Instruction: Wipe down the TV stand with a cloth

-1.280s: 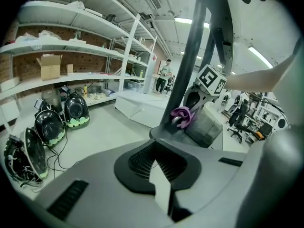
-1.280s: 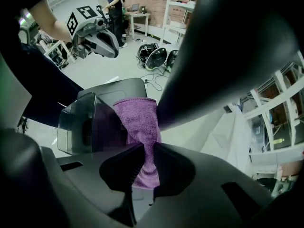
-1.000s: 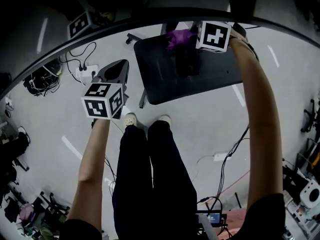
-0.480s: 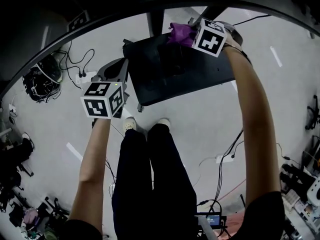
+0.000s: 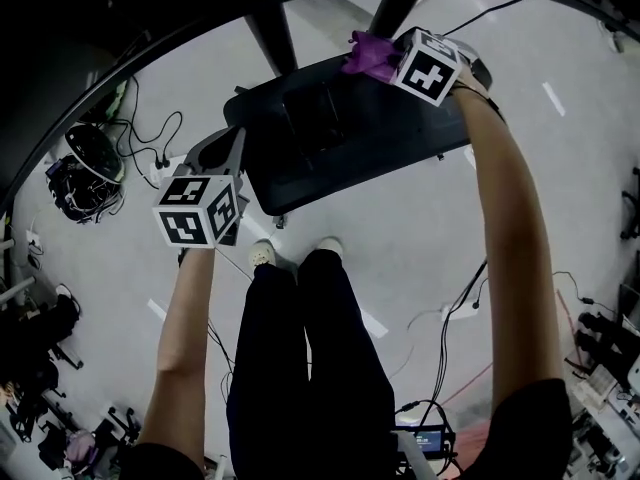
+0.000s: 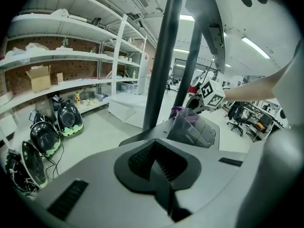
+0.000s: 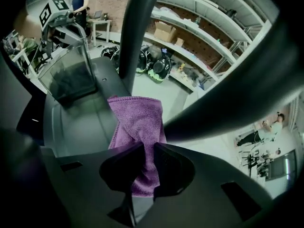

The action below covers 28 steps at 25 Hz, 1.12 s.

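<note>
The TV stand's dark base plate (image 5: 350,158) lies on the floor with two dark poles (image 5: 270,28) rising from its far edge. A purple cloth (image 5: 368,58) rests on the plate's far right edge, and my right gripper (image 5: 388,64) is shut on it. In the right gripper view the cloth (image 7: 137,122) hangs between the jaws of the right gripper (image 7: 148,160) onto the plate (image 7: 80,127), beside a pole (image 7: 137,37). My left gripper (image 5: 236,140) is shut and empty, held left of the plate. Its jaws meet in the left gripper view (image 6: 156,163).
A clear plastic box (image 7: 69,75) sits on the plate's middle (image 6: 192,127). Cables and a power strip (image 5: 160,153) lie on the floor at left, with round helmet-like cases (image 6: 45,137) under shelving. The person's legs (image 5: 300,348) stand in front of the plate.
The head view has swung, so the stand sits lower and more to the left in the picture. The right gripper keeps the cloth at the plate's far edge. The left gripper has barely moved.
</note>
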Each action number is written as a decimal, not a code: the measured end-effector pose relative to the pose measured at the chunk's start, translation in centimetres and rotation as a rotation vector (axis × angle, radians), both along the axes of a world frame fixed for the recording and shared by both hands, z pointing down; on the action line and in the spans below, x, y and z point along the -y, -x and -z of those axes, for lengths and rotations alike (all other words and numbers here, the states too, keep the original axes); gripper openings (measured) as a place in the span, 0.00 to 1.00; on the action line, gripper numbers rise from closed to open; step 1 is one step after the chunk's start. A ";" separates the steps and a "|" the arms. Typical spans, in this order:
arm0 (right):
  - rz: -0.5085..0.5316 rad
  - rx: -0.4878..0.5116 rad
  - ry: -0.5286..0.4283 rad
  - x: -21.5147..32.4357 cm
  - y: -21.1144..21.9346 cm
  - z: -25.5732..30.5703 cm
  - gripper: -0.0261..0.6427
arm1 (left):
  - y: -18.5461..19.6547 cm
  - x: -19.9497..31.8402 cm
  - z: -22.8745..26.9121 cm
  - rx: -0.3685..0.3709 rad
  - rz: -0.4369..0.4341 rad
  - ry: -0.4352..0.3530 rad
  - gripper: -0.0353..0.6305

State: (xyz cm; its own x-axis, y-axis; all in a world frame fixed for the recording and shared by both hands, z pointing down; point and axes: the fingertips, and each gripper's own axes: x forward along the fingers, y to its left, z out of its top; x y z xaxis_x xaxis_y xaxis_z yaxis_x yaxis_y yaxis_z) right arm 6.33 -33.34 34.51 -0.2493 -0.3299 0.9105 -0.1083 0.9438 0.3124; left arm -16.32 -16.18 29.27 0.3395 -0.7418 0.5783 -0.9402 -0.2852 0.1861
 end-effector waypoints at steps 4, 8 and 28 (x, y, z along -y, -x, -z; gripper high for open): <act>-0.055 0.004 -0.015 1.0 -2.5 -0.1 0.15 | -0.9 0.4 0.0 0.010 -0.020 0.004 0.06; -0.083 0.000 -0.039 2.2 -4.0 0.1 0.15 | -0.8 0.7 -0.2 0.023 -0.024 0.012 0.06; -0.575 -0.037 -0.276 3.6 -16.1 2.5 0.15 | 0.0 -1.6 -0.4 0.028 -0.059 0.022 0.06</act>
State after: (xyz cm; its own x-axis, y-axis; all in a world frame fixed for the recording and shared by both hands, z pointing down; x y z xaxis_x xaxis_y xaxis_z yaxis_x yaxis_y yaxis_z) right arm 22.42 -36.90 31.99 0.0674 -0.6250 0.7777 -0.5581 0.6225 0.5486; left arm -16.34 -14.58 29.64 0.3658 -0.7077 0.6045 -0.9268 -0.3365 0.1669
